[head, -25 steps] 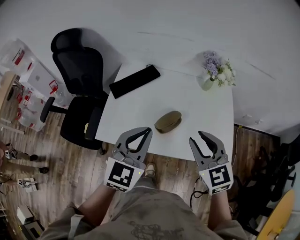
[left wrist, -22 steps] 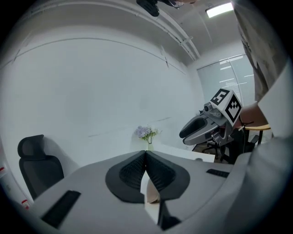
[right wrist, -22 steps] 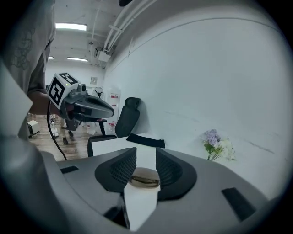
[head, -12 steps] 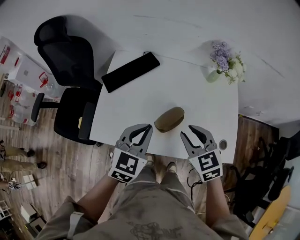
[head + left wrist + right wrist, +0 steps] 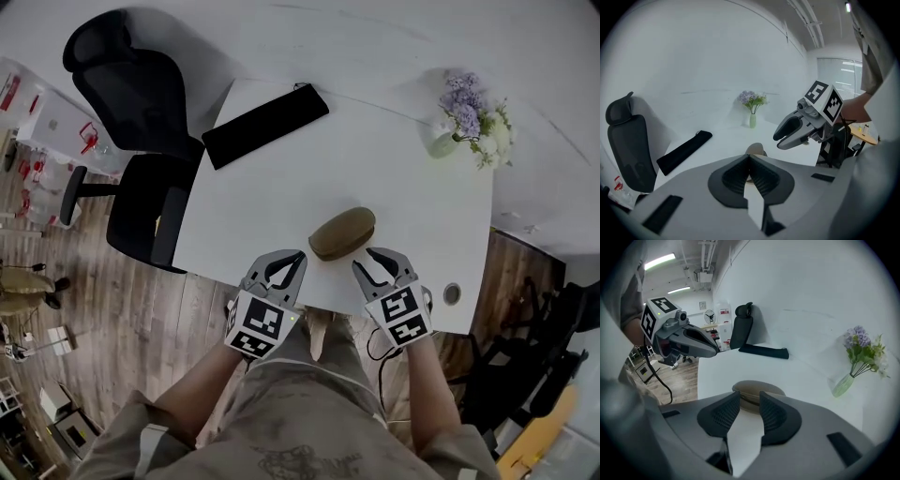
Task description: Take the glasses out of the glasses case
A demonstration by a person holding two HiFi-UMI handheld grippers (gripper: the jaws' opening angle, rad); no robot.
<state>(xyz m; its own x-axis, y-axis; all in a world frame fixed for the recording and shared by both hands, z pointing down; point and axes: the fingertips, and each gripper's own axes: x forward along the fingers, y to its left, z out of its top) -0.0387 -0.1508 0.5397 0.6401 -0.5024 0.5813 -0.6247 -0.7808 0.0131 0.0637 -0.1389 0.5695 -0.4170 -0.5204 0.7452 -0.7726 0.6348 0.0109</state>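
Now the left gripper (image 5: pixel 296 257), jaws clenched together on nothing, and the right gripper (image 5: pixel 367 261), jaws released and apart with nothing between them, have both come down over the last second to the near edge of the table (image 5: pixel 394 178). The glasses case (image 5: pixel 342 233) lies shut and untouched just beyond them, its left end nearest the two tools. The approach looks nearly complete, and opening the lid is the step due.

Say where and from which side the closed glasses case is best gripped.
Across its narrow width, from the near table edge, likely with the open right gripper. The glasses case lies flat and closed, long axis slanted; its low rounded sides fit between fingers, its length wouldn't.
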